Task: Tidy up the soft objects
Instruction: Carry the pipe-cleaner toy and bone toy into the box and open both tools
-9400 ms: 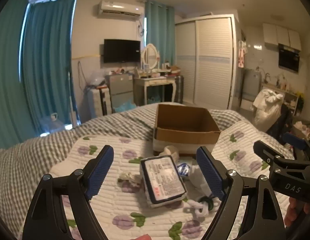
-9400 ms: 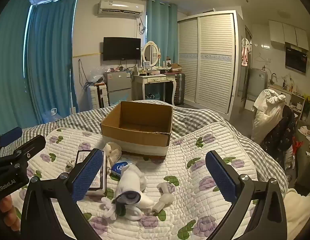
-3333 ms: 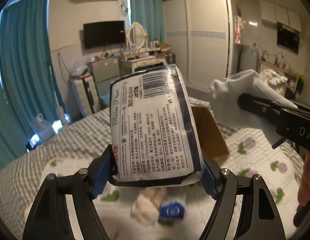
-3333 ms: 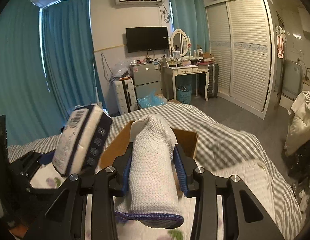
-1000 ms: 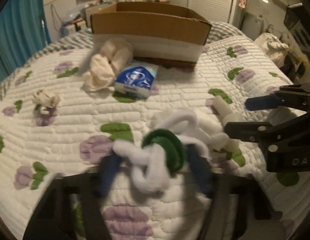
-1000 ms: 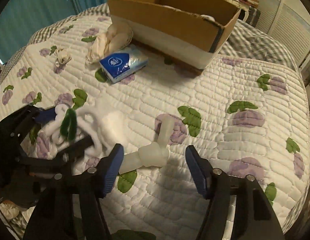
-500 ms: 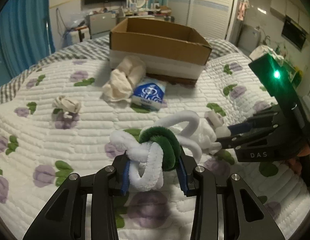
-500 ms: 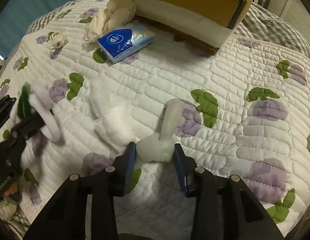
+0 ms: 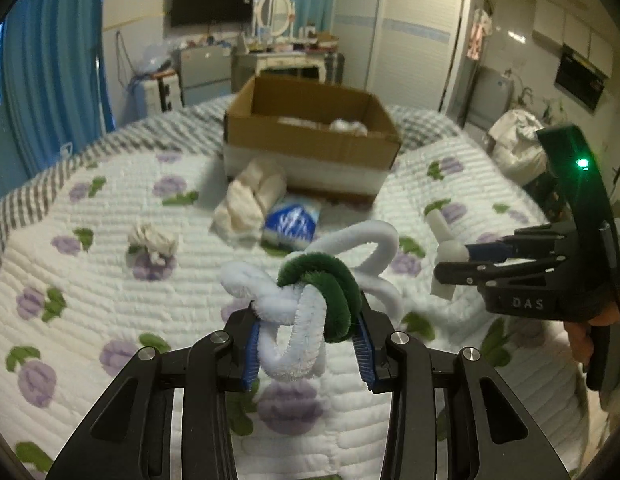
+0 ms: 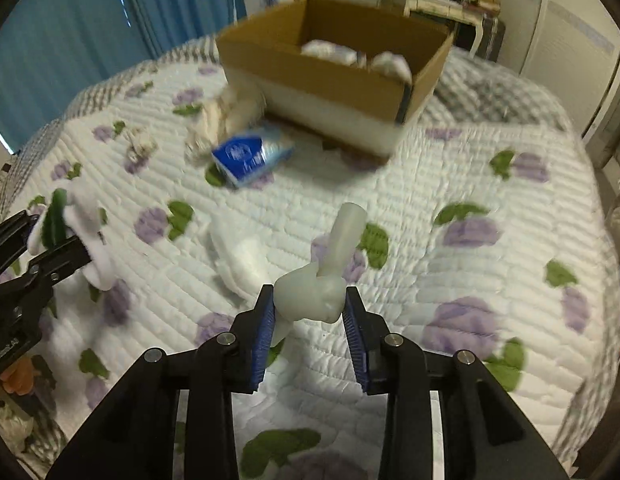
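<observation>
Black tool (image 9: 308, 344) frames, blue pads, silver screws ("DAS" lettering).

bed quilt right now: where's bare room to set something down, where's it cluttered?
Free: the right side of the quilt, from the cardboard box to the near edge. Also the left stretch past the small cloth scrap. Crowded: in front of the box, with the cream cloth bundle, blue tissue pack and white pad.

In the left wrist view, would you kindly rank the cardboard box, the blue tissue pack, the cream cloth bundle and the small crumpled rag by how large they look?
1. cardboard box, clearly largest.
2. cream cloth bundle.
3. blue tissue pack, close to the bundle and blurred, so that order is unsure.
4. small crumpled rag, smallest.
</observation>
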The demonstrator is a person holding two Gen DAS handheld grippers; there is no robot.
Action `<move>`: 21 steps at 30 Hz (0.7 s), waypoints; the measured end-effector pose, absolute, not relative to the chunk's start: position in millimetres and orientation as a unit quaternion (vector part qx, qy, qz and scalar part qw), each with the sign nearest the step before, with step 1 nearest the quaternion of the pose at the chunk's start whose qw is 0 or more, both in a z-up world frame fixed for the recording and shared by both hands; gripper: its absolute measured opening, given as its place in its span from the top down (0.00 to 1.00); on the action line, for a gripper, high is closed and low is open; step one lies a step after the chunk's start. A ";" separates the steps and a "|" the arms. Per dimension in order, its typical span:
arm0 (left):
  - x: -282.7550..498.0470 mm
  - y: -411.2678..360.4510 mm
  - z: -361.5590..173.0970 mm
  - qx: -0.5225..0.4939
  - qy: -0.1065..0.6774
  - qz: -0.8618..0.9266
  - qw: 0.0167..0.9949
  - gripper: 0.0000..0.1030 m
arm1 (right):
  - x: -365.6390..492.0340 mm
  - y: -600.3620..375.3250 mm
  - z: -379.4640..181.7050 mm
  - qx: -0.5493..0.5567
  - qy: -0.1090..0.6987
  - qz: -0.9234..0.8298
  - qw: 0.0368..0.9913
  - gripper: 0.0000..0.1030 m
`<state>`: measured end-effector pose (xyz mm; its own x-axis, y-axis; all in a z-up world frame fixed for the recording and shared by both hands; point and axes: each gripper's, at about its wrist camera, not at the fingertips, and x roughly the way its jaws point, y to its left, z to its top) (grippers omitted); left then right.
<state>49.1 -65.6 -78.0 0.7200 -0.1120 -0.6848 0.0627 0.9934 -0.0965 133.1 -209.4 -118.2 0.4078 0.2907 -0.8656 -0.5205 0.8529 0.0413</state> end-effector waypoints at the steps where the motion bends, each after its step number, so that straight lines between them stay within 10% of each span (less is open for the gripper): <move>1: 49.6 -65.9 -71.4 -0.032 0.366 -0.048 0.929 0.64 | 131.1 -208.9 -110.2 -0.118 0.479 0.247 0.834 0.67; 21: 142.5 -58.4 28.6 0.025 0.266 -0.020 0.964 0.64 | 174.5 -172.2 44.9 -0.113 0.301 0.259 0.911 0.67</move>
